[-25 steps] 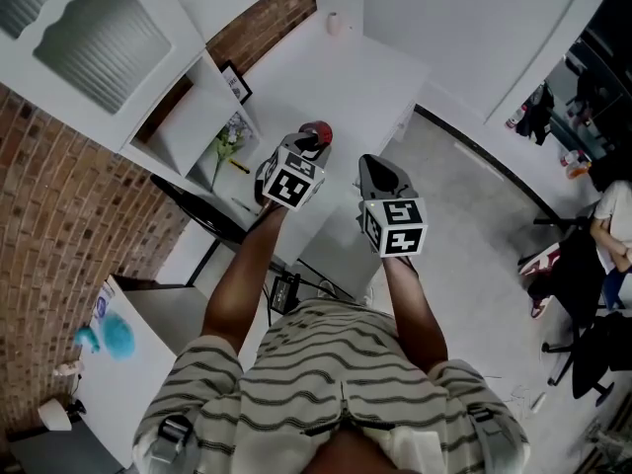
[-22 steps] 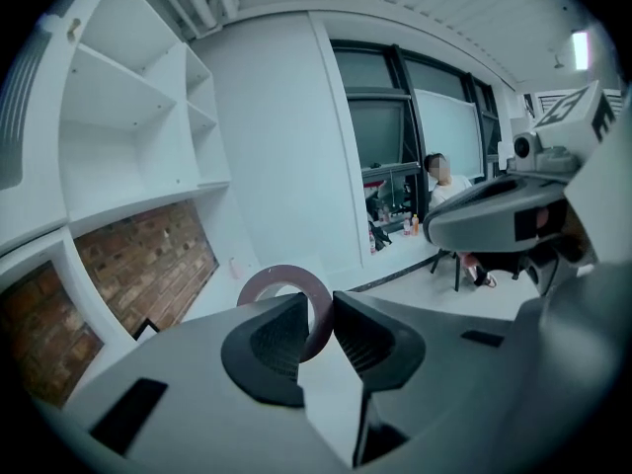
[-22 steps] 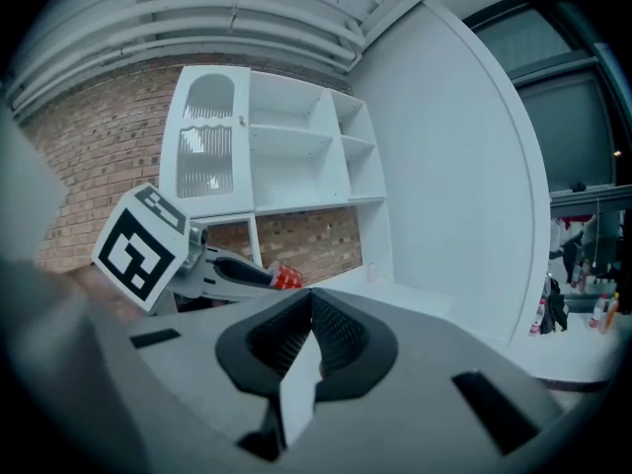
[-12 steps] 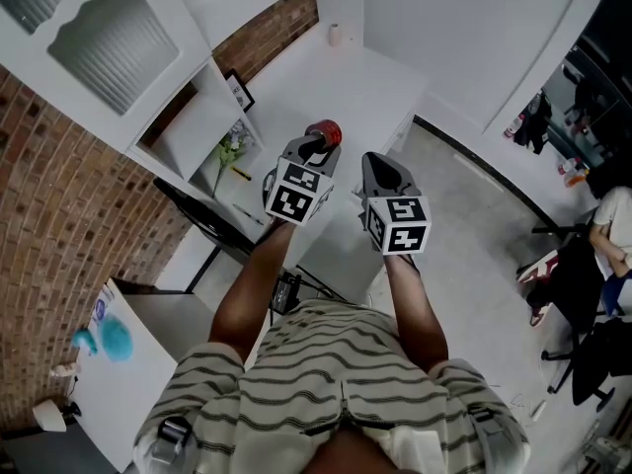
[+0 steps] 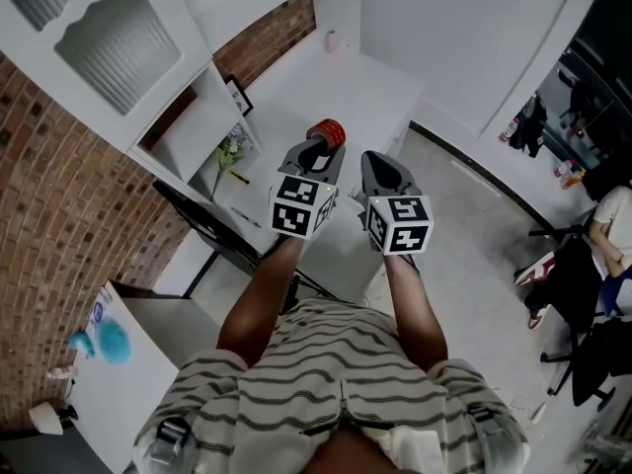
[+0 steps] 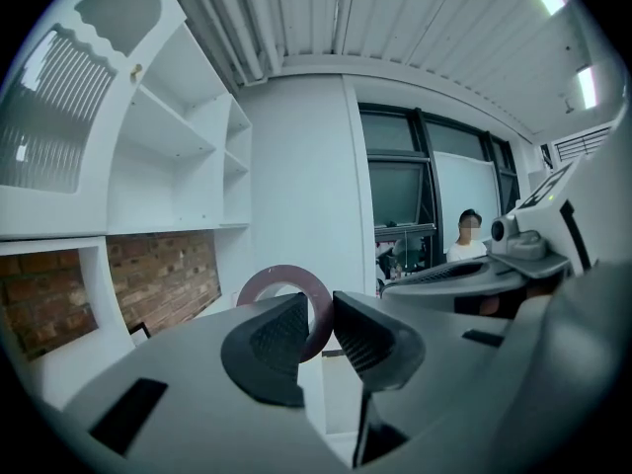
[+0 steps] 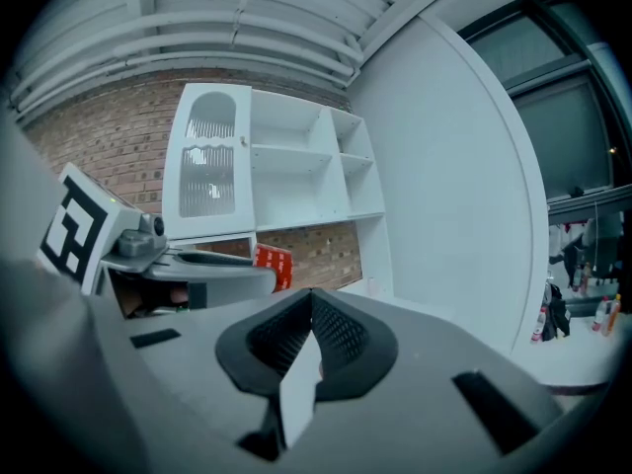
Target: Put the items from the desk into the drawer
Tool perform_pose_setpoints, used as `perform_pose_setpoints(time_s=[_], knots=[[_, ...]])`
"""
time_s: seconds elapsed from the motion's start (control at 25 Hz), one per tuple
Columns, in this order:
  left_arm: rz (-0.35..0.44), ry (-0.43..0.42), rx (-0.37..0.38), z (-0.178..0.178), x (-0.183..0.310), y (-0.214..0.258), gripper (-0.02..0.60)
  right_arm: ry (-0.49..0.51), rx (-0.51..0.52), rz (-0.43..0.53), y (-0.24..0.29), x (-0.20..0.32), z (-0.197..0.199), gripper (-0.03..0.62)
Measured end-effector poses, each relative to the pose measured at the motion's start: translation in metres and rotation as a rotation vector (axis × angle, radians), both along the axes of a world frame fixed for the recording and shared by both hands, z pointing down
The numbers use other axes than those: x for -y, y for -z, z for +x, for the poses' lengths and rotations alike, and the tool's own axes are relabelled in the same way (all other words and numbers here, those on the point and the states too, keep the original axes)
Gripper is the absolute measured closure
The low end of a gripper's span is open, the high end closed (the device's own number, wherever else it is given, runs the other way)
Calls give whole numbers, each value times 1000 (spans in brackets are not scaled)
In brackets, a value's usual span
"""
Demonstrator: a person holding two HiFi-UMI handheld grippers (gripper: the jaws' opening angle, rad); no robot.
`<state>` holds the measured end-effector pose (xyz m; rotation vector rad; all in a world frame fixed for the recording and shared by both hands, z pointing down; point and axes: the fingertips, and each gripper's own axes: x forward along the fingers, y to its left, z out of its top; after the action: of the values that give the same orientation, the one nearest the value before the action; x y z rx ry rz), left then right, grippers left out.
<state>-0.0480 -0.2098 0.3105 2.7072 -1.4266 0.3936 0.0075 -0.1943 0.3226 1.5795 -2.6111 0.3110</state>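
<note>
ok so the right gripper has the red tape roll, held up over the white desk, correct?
Wrong gripper: the left gripper has the red tape roll, held up over the white desk. The left gripper view shows the roll pinched between its jaws.

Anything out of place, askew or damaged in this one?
Nothing stands out. The left gripper holds a red tape roll above the white desk, gripped squarely; the right gripper is shut.
</note>
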Motion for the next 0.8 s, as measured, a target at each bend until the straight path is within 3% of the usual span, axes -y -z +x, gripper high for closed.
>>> perform_pose_setpoints(time_s=[0.8], knots=[[44, 58, -154, 10, -31, 20, 499, -23, 18, 56, 25, -19, 11, 583]])
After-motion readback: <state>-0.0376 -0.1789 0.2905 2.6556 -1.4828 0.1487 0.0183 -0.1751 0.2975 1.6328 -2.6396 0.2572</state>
